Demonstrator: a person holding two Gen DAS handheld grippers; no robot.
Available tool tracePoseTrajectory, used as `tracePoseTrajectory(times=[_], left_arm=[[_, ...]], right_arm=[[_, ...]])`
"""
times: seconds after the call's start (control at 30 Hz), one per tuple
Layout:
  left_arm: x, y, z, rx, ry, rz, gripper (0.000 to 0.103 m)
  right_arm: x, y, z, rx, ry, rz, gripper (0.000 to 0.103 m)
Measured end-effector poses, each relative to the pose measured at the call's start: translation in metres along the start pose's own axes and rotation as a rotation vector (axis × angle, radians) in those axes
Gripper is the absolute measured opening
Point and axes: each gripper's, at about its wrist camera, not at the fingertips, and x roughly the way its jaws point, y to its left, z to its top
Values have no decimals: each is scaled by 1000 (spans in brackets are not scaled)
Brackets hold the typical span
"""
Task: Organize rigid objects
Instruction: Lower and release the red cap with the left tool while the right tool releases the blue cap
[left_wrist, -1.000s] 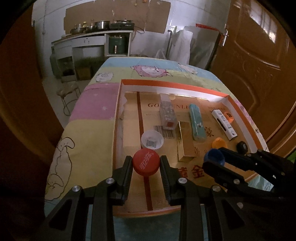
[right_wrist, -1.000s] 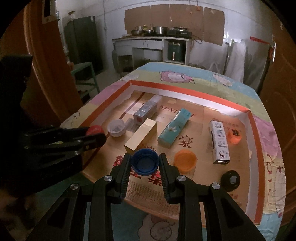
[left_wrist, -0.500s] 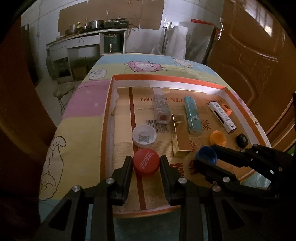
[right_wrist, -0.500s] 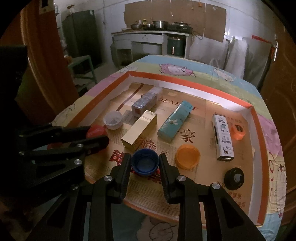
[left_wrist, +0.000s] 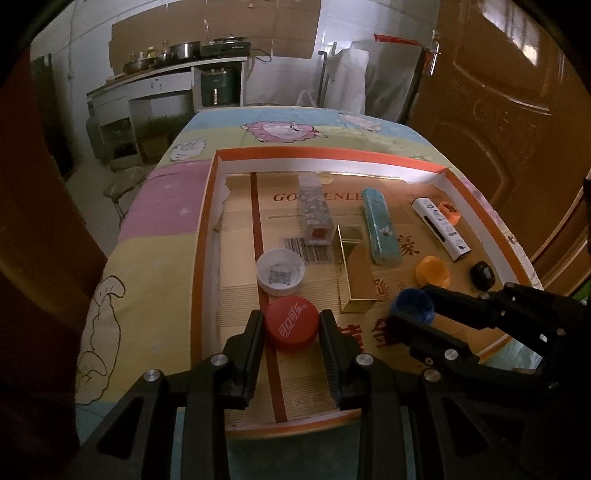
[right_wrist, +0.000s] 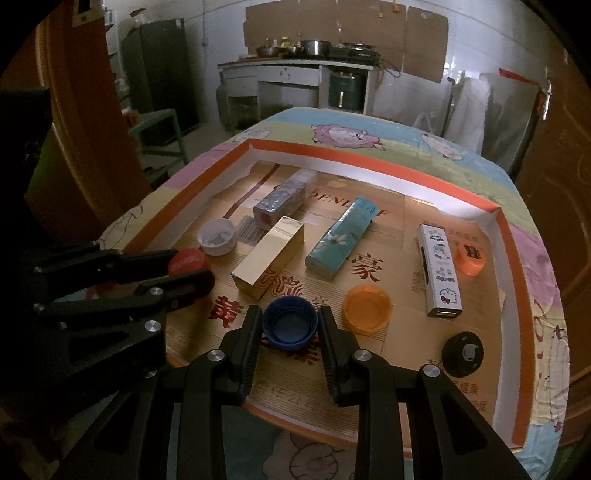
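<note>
The left gripper (left_wrist: 291, 330) has its jaws clamped on a red cap (left_wrist: 291, 324), held at the near left of the orange-rimmed tray (left_wrist: 332, 154). The right gripper (right_wrist: 290, 326) has its jaws closed on a blue cap (right_wrist: 290, 322), open side up, beside an orange cap (right_wrist: 366, 308).

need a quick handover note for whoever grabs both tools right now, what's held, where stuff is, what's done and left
Left tool: shut on the red cap, near the tray's front left.
Right tool: shut on the blue cap, open side up, front centre.
In the tray: white cap, orange cap, black cap, small orange piece by the right wall; four boxes: patterned, gold, teal, white.
Done: both caps gripped.
Left: place them; other caps lie scattered, boxes lie at differing angles.
</note>
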Motion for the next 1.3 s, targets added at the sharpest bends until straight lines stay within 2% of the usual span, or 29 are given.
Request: tracePoseTrajectory(times=[0.3,0.63,0.97,1.03,1.1,1.3], left_arm=[[-4,0,1,1,-10,18,37],[-7,0,1,-2,-21,15,37],[-22,-4,-4,-25,-55,1,37],[-27,-5,-6,-30,-63,-6,37],[-32,-7,-8,-36,-76,-6,37],[-52,-15,-13,-53,-122,14,37]], right_arm=[[-3,-2,0,10,-7,4,35],[-8,-2,1,18,-19,5,40],[-27,-11,-4,72,-58,-30,42],[-32,-12,-7,86,-69,-42,45],[-38,-14,-9,98,-79,-56,57],[-57,-19,-18,140,-107,-98,58]])
